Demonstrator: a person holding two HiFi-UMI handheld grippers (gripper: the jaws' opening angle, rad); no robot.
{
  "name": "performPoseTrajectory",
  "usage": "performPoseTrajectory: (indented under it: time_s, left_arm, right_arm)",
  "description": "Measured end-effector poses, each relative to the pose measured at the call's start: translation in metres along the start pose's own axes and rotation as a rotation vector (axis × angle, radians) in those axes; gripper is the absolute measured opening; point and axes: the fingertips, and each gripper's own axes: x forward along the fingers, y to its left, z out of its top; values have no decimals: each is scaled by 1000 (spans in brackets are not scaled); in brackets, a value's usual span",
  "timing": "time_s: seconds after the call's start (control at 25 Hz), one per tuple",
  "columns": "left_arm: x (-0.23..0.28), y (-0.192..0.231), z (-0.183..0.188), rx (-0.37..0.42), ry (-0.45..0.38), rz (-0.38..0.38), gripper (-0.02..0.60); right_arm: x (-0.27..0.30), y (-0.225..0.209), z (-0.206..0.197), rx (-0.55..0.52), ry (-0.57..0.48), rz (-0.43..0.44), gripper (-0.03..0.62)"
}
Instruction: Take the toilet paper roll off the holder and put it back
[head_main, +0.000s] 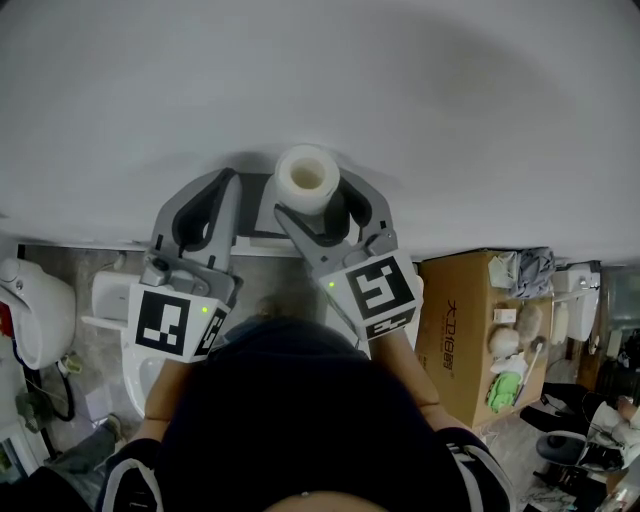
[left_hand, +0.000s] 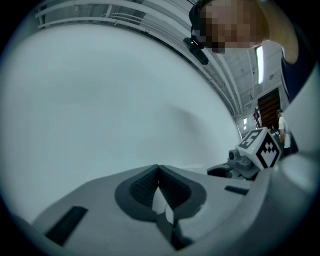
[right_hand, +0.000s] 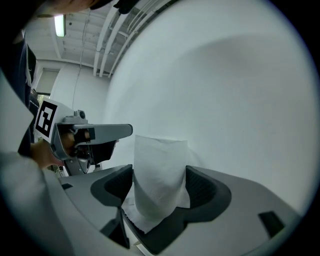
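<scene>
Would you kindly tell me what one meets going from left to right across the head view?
White fixture → left claw → toilet paper roll → cardboard box.

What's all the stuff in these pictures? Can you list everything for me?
toilet paper roll: one, white, against the wall, between the right tool's jaws
wall: one, white, straight ahead
cardboard box: one, brown, low at the right, odds and ends inside
ceiling lamp: one, bright white, high in the left gripper view
marker cubes: two, black and white, one on each tool
left tool: one, grey, jaws together, empty, left of the roll
right tool: one, grey, jaws wide apart around the roll
person's top: one, dark, bottom of the head view
</scene>
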Motion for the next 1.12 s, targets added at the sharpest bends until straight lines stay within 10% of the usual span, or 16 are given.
performPoseTrajectory:
  time_s: [1.12]
  left_arm:
    - [-3, 2, -7, -15, 13, -16, 2]
  right_arm:
    - [1, -7, 9, 20, -26, -67, 311]
